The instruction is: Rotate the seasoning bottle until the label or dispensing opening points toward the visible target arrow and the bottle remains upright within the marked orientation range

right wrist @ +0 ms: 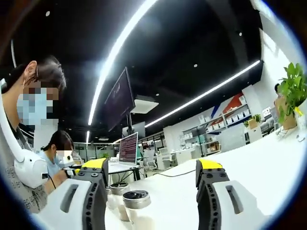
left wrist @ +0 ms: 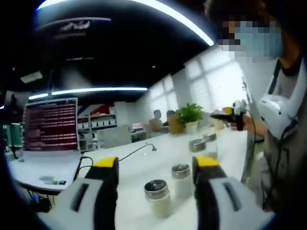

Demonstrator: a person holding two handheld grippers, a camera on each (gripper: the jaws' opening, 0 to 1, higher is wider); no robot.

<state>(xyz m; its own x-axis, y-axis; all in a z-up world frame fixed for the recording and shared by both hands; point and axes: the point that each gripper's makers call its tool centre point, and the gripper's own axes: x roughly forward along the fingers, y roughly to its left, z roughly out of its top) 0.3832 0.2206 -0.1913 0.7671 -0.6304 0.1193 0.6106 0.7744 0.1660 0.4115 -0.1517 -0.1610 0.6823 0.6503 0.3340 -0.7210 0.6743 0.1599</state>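
Observation:
In the left gripper view, two seasoning bottles with metal shaker caps stand upright on the white table (left wrist: pixel 144 163). The nearer bottle (left wrist: pixel 157 196) and the second bottle (left wrist: pixel 181 179) both show between my left gripper's (left wrist: pixel 156 165) yellow-tipped jaws, which stand wide apart and hold nothing. Two more capped jars (left wrist: pixel 198 145) stand farther back. In the right gripper view, a metal-capped bottle (right wrist: pixel 136 201) and another bottle (right wrist: pixel 118 190) behind it stand low between the jaws of my right gripper (right wrist: pixel 152 167), nearer the left one. That gripper is open and touches neither.
A masked person (left wrist: pixel 283 105) stands close at the table's right edge, seen also as the person (right wrist: pixel 29 143) beside my right gripper. A laptop screen (left wrist: pixel 50 124) and a cable (left wrist: pixel 139 151) lie on the far left. A potted plant (left wrist: pixel 189 115) stands at the back, with seated people behind.

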